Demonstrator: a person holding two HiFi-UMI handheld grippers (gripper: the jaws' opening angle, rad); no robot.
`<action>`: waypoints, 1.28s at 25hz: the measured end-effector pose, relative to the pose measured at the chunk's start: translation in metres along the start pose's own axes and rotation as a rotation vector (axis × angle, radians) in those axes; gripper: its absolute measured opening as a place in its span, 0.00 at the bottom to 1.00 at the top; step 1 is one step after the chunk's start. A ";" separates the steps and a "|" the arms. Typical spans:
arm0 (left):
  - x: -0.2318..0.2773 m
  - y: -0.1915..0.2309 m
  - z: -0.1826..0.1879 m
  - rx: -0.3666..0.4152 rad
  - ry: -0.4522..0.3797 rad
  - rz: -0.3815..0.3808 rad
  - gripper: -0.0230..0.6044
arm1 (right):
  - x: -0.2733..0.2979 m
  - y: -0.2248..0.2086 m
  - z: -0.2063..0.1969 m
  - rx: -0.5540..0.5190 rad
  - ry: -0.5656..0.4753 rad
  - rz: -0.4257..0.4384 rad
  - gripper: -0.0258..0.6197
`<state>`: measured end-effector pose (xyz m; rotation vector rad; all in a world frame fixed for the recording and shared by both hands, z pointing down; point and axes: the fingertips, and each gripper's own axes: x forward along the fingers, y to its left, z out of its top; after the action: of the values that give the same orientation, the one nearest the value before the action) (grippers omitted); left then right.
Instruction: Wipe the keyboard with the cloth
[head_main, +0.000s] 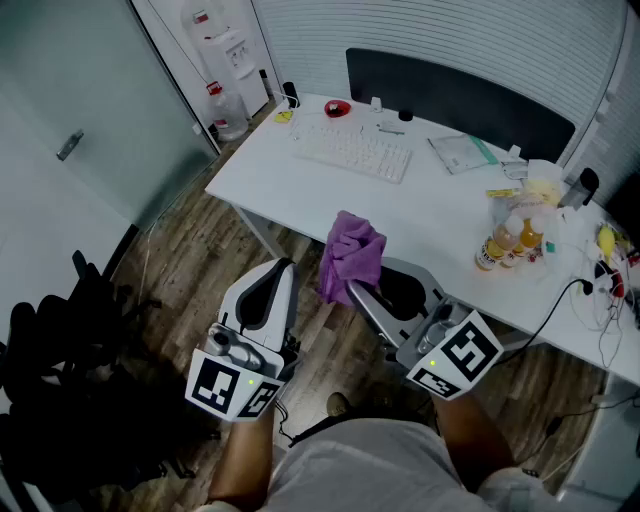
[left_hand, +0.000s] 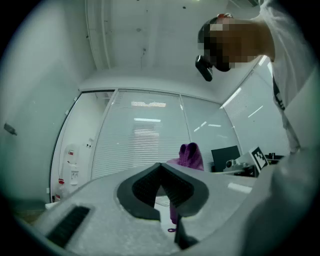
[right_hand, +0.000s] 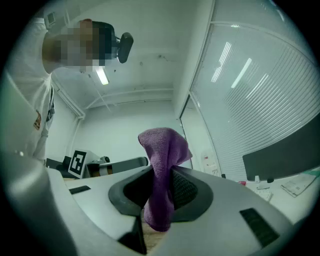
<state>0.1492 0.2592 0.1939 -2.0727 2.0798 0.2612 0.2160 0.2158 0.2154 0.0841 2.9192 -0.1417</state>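
A purple cloth (head_main: 351, 256) hangs bunched from my right gripper (head_main: 362, 290), whose jaws are shut on it in front of the desk's near edge. In the right gripper view the cloth (right_hand: 162, 172) stands up between the dark pads and droops below them. My left gripper (head_main: 282, 270) is beside it on the left, shut with nothing in it; its pads (left_hand: 161, 186) meet in the left gripper view, where the cloth (left_hand: 190, 156) shows beyond. The white keyboard (head_main: 351, 151) lies at the far side of the white desk (head_main: 300, 190), well ahead of both grippers.
On the desk's right stand bottles of orange drink (head_main: 508, 240), papers (head_main: 462, 152) and cables (head_main: 590, 290). A dark monitor (head_main: 460, 95) rises behind the keyboard, a red dish (head_main: 337, 107) beside it. A water dispenser (head_main: 225, 60) stands far left, a black chair (head_main: 70, 320) near left.
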 end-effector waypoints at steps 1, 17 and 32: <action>0.000 0.000 0.000 -0.001 0.001 0.000 0.06 | 0.000 0.000 0.000 0.000 0.000 -0.001 0.17; 0.005 0.004 -0.005 -0.001 -0.002 0.046 0.06 | -0.004 -0.009 -0.003 0.035 0.007 0.027 0.17; 0.059 0.023 -0.028 0.028 0.022 0.099 0.06 | 0.004 -0.081 -0.012 0.066 0.018 0.040 0.17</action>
<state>0.1256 0.1955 0.2057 -1.9693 2.1893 0.2234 0.2045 0.1365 0.2334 0.1547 2.9283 -0.2322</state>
